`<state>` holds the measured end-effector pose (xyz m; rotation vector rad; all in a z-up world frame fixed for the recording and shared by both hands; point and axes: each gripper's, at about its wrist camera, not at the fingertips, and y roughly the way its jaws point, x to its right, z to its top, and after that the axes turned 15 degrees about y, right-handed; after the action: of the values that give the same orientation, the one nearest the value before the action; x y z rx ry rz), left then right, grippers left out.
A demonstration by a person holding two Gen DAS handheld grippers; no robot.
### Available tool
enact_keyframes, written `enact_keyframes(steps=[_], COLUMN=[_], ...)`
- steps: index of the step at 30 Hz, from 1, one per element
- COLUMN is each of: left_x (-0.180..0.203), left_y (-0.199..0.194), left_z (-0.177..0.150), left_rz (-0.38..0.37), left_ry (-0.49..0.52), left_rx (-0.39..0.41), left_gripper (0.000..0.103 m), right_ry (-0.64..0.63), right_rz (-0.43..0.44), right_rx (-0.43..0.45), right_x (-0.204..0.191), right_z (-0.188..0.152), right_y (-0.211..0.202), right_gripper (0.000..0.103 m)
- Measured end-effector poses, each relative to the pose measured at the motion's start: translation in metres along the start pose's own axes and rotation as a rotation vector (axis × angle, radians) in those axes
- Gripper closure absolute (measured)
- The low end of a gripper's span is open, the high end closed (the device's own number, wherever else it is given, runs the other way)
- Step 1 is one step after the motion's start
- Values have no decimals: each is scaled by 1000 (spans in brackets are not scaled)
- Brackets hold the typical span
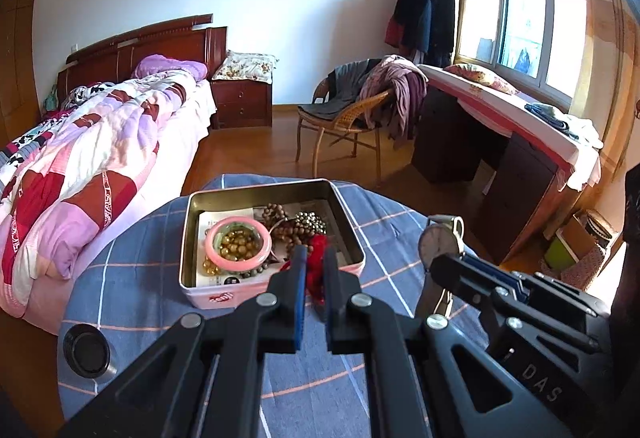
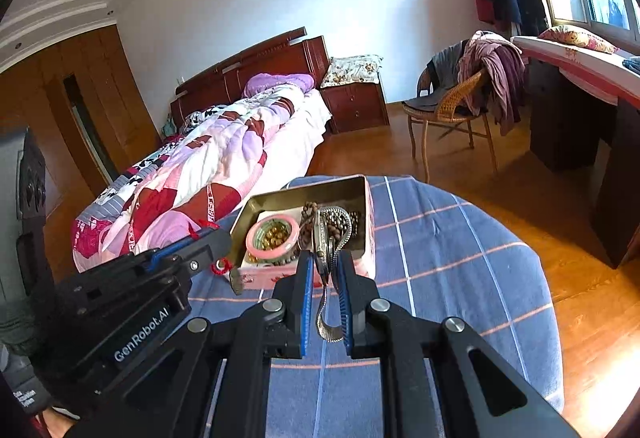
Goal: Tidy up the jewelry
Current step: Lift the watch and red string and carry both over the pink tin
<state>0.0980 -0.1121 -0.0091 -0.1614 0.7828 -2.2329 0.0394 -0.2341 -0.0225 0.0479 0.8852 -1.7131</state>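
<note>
Both claws are mid-carry: the left claw (image 1: 315,261) pinches a red tassel (image 1: 316,270), the right claw (image 2: 325,263) a watch (image 2: 323,246), the tin (image 1: 188,238) just ahead; next, lower and release.

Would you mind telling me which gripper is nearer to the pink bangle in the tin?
Left. The left gripper, shut on a red cord, hangs just right of the pink bangle. The right gripper, holding a watch, is farther right.

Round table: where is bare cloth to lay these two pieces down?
Bare checked tablecloth right of the tin, out to the table's edge, and in front of it. Left holds a dark cup. The tin itself is crowded with beads.
</note>
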Motion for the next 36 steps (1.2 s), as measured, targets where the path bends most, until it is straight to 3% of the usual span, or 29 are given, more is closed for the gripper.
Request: enact_keyframes(steps=[21, 36], left_x=[-12, -22], left_y=[-7, 2], left_z=[22, 40], left_rz=[17, 35], left_ry=[-12, -26], left_rx=[37, 59], left_gripper=[95, 95], right_ry=[-52, -52], right_rz=[48, 63], right_rx=[60, 77], right_x=[-29, -38], right_z=[30, 51], right_y=[-6, 13], right_gripper=[91, 91])
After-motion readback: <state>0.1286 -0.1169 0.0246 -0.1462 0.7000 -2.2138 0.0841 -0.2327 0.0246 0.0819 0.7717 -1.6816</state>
